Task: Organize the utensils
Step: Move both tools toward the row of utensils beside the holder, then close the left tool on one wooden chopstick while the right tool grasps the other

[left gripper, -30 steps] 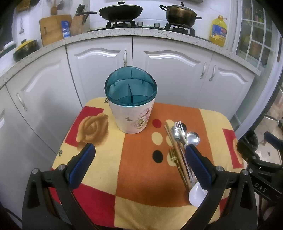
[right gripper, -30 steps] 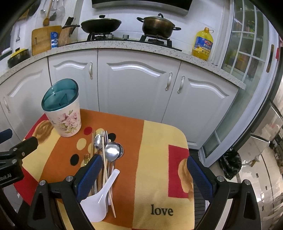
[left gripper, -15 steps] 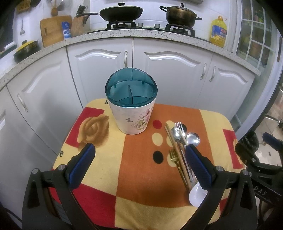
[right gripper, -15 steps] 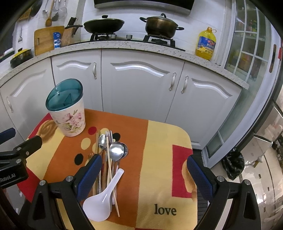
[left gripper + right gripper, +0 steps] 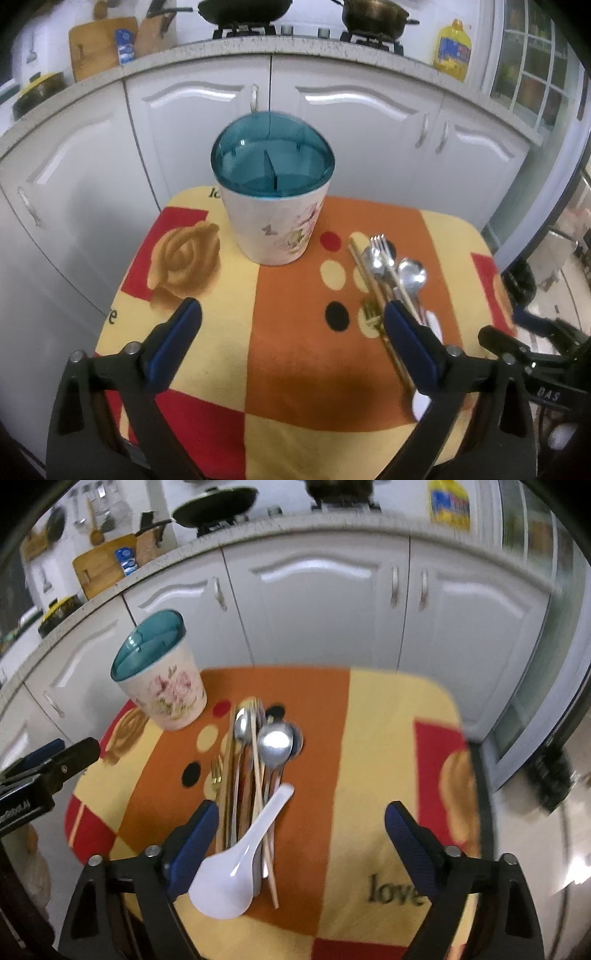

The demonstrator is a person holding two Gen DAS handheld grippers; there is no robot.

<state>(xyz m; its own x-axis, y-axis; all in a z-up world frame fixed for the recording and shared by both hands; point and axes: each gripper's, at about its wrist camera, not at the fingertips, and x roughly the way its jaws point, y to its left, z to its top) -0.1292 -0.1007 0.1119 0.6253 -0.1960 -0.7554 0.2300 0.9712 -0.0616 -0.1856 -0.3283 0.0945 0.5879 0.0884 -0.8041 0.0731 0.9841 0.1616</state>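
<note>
White spoon (image 5: 236, 864) lies lengthwise, bowl twd camera.

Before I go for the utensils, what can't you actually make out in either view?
- Bottom of the utensil holder: hidden by its teal divider insert, left view.
- Handle ends in the utensil pile: covered by the left tool's finger, left view.
- How many chopsticks: overlapped and blurred, right view.
- Right tool, jaws closing: nothing between them.
</note>
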